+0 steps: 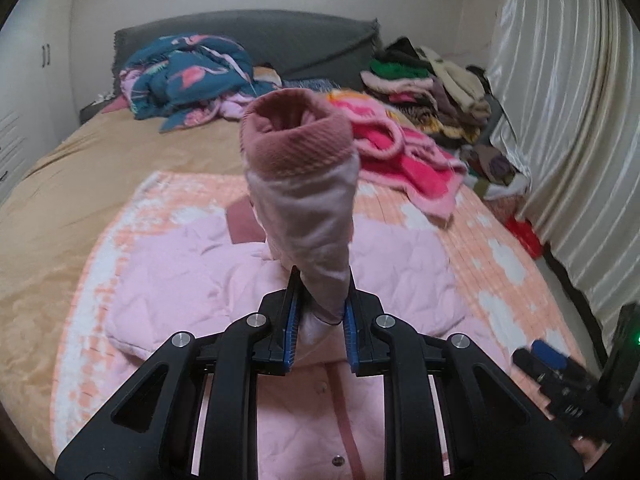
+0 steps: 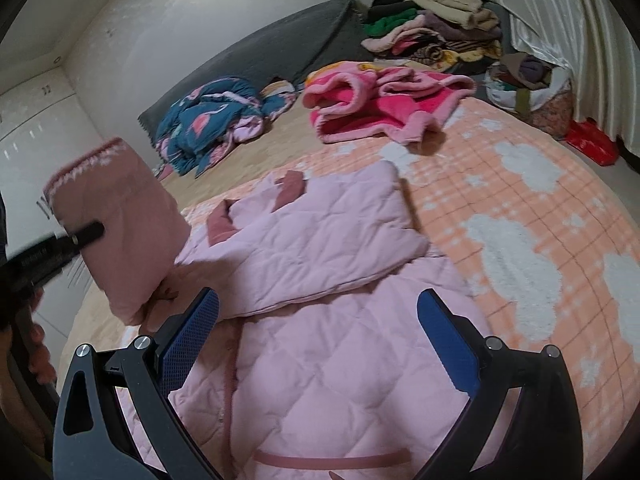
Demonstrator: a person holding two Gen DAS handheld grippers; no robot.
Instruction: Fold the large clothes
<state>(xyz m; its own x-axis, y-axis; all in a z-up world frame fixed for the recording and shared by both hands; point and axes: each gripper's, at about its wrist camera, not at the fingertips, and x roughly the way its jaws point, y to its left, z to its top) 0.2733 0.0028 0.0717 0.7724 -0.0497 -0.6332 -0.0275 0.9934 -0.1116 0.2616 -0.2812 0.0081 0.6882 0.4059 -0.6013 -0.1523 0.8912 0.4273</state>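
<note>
A pale pink quilted jacket [image 2: 328, 344] lies on the bed with one sleeve folded across its chest [image 2: 320, 240]. It also shows in the left wrist view [image 1: 192, 280]. My left gripper [image 1: 320, 304] is shut on the jacket's other sleeve [image 1: 300, 208] and holds it up off the bed, its dusty-pink cuff [image 1: 296, 136] standing upright. The lifted sleeve also shows at the left of the right wrist view [image 2: 120, 236], with the left gripper [image 2: 86, 236] clamped on it. My right gripper [image 2: 320, 316] is open and empty, just above the jacket's front. It shows at the right edge of the left wrist view [image 1: 560, 376].
The jacket lies on an orange and white checked blanket [image 2: 520, 216] over a tan bedsheet [image 1: 60, 208]. A bright pink fleece garment [image 2: 380, 104], a teal flamingo quilt [image 2: 208, 120], a stack of folded clothes [image 2: 432, 28] and a grey headboard cushion [image 1: 280, 44] lie beyond. Curtains [image 1: 568, 120] hang at the right.
</note>
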